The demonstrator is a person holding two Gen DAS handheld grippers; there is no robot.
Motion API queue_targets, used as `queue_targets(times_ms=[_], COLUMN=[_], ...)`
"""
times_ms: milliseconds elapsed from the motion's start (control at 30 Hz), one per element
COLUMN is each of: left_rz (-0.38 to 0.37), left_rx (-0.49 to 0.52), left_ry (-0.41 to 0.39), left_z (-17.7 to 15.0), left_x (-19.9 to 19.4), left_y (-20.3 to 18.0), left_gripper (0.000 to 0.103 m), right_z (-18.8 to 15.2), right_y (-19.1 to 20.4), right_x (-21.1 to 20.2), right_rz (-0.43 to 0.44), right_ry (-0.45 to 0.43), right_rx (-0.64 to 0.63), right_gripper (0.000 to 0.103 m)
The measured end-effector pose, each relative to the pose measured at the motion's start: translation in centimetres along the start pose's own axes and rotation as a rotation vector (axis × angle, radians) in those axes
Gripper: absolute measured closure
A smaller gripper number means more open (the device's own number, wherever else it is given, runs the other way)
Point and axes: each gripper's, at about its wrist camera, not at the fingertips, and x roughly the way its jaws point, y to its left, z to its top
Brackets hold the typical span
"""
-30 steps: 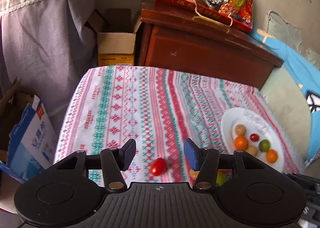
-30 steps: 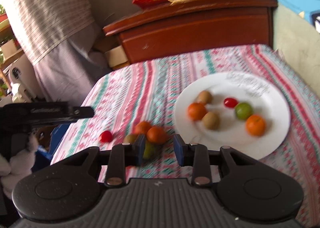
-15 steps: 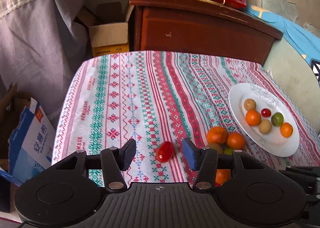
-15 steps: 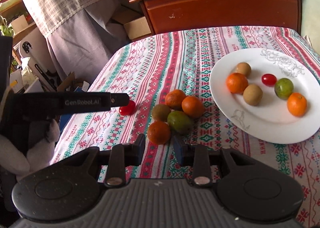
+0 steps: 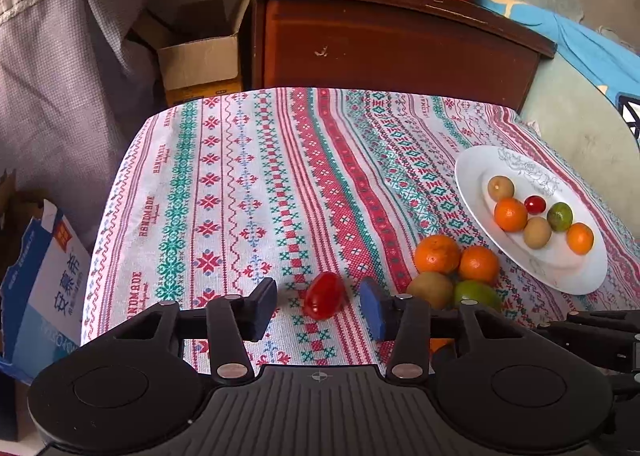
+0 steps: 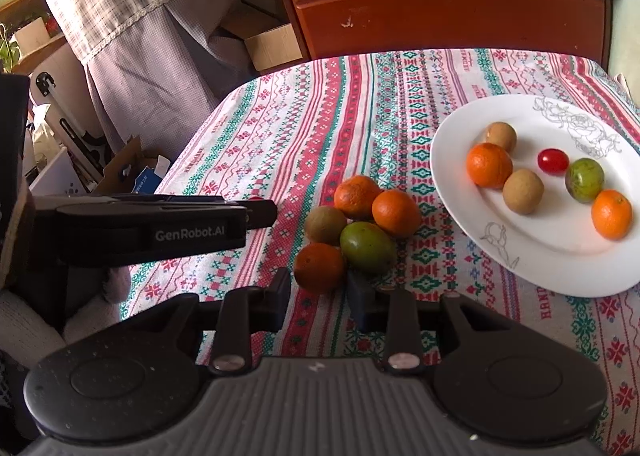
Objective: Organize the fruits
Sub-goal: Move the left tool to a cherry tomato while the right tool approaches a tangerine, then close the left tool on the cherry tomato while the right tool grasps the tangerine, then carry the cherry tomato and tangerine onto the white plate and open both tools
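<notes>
Near the front edge of the table, a small red tomato lies on the striped cloth, right between the two fingers of the left gripper. One blue pad sits on each side of it, and a little cloth shows on both sides, so the pads do not touch it yet. The jaws are closing on it. The tomato is a bit longer than it is wide, and its long side leans up and to the right, partly across the gap. So I think the pads should meet its sides well, but it could roll away if one pad gets there first.

Beside it, toward the right edge, is a little heap of fruit. The right gripper is down by that heap, with the nearest orange just in front of its fingers. Its jaws are narrow, and nothing is held in them. They look too narrow to go around the orange.

By the right edge sits the white plate with six fruits on it already. The left gripper is the one nearer the tomato, so the tomato is its job, and the plate is well apart from it.
</notes>
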Motion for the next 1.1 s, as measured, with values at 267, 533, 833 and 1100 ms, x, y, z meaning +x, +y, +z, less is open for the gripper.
queue_targets(times_ms=[267, 533, 833, 1100], left_rz=[0.004, -0.005, 0.002, -0.063], left_rx=[0.046, 0.029, 0.002, -0.037], left_ry=[-0.004, -0.018, -0.091, -0.173], left_z=[-0.5, -0.5, 0.7, 3.3], left_x=[0.3, -0.1, -2.1, -3.9], left_y=[-0.6, -0.5, -0.7, -2.0], left_gripper=[0.074, 0.085, 0.085, 0.085], right_z=[0.0, 0.0, 0.9, 3.3], right_y=[-0.2, -0.2, -0.1, -2.0], right_x=[0.1, -0.3, -2.0, -4.7], right_rz=[0.007, 0.014, 0.024, -0.016], right_ry=[-0.009, -0.014, -0.064, -0.167], right_rx=[0.002, -0.002, -0.005, 0.03], right_gripper=[0.075, 0.075, 0.075, 0.075])
